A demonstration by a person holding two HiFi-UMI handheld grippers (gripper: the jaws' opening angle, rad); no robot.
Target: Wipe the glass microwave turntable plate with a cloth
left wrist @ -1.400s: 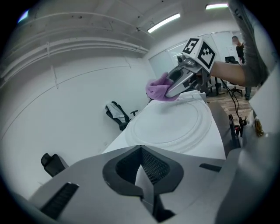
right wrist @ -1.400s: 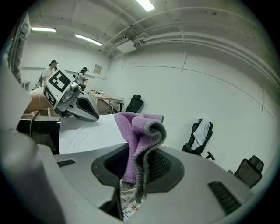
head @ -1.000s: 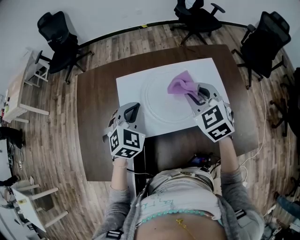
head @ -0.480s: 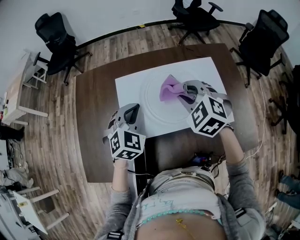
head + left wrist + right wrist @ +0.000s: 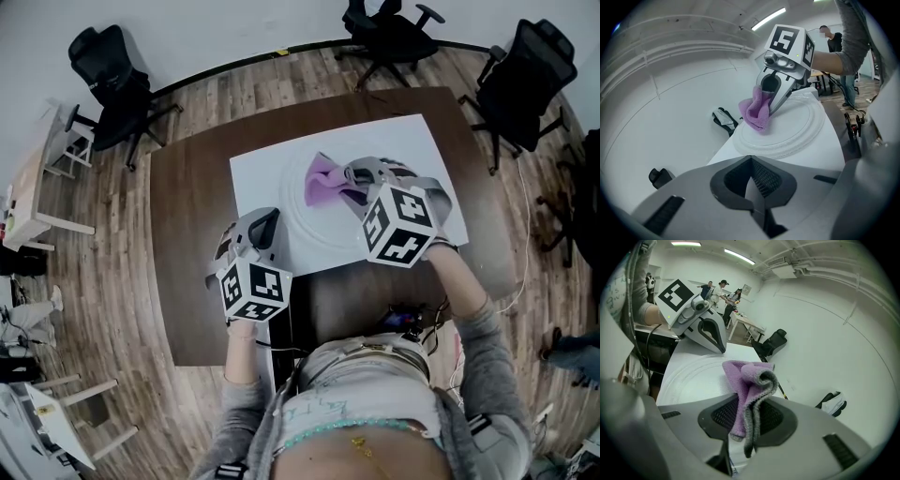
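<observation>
over the middle of the table [image 5: 187, 187], on the white mat [image 5: 412, 150], lies the plate [image 5: 302, 223], and the right gripper [image 5: 359, 194] has the cloth [image 5: 324, 180] pinched tight between its jaws, the purple wad down on the plate's far half. left gripper [image 5: 266, 221] sits just off the near-left rim, jaws closed together on nothing, and not pinning the plate as far as i can tell. to do this well, i'd say press the cloth low and flat so fabric, not jaw tips, meets the glass, sweep in arcs along the raised ring, and work out to the rim. glass on a smooth mat may slide or spin, so a steadying touch from the left at the edge would help. now the views: the head view gives where the cloth lies on the disc, but not the grip. right gripper view shows that plainly, a fold standing up out of the clamped jaws. left gripper view adds the side look, cloth bunched under the right gripper's tips and touching the glass.
</observation>
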